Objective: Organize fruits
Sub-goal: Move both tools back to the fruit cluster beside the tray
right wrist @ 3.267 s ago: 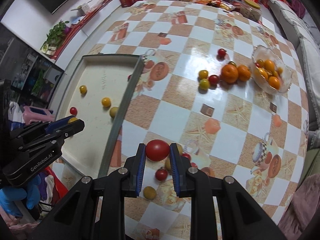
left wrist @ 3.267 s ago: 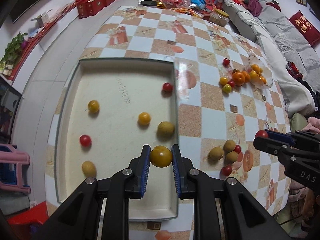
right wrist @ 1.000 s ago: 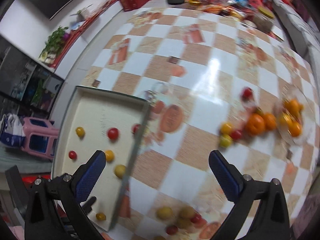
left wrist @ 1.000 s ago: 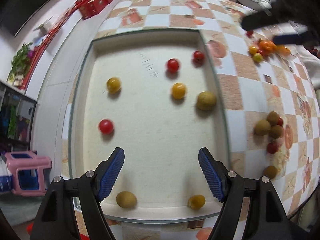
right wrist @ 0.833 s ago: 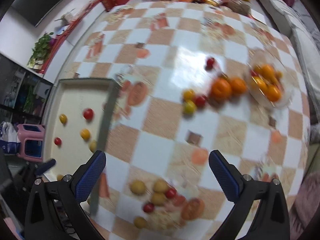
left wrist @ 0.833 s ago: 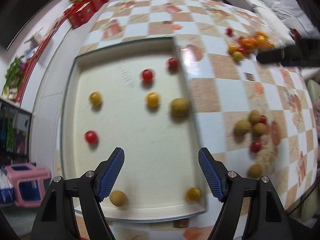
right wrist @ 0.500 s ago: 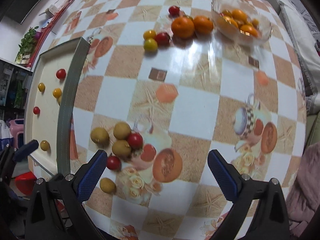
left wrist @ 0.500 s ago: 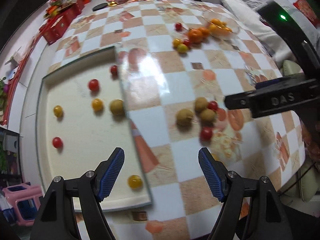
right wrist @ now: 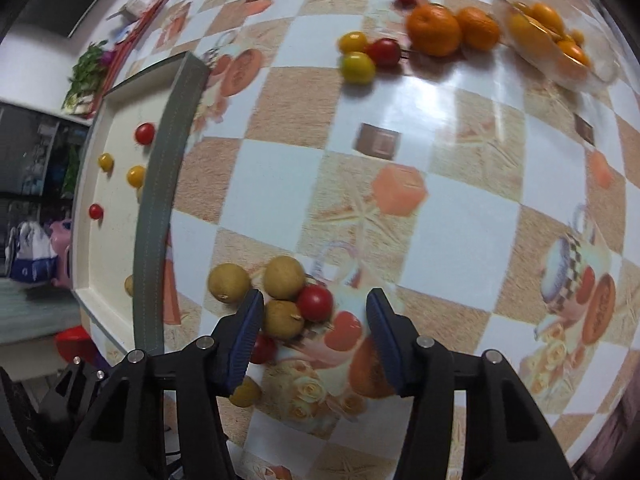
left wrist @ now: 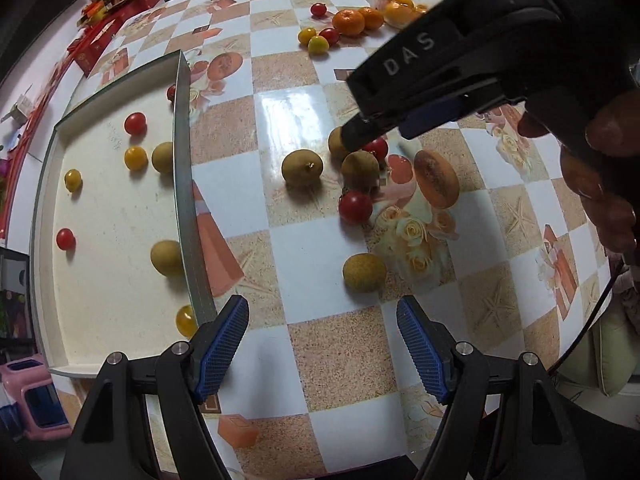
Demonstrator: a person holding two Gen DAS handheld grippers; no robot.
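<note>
The right gripper (right wrist: 314, 322), marked "DAS", and the left gripper (left wrist: 322, 336) both gape wide, empty, over loose fruit near the table's front edge. The tray (left wrist: 44, 184) holds cherry tomatoes (left wrist: 135, 123) and longans (left wrist: 166, 257); the clear bowl (right wrist: 600, 76) holds oranges.

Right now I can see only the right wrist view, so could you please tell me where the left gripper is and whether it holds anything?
Observer: The left gripper is open and empty. It is over the table's near edge, to the right of the tray and just short of a lone longan.
Operator: Thank you. The tray's wall blocks my view, so how many longans lie inside?
Observer: Two. The far longan sits beside a yellow tomato, and the near longan is closer to us. Both are close to that wall.
Operator: Is anything in the tray's near corner?
Observer: Yes, a second yellow tomato lies against the wall there.
</note>
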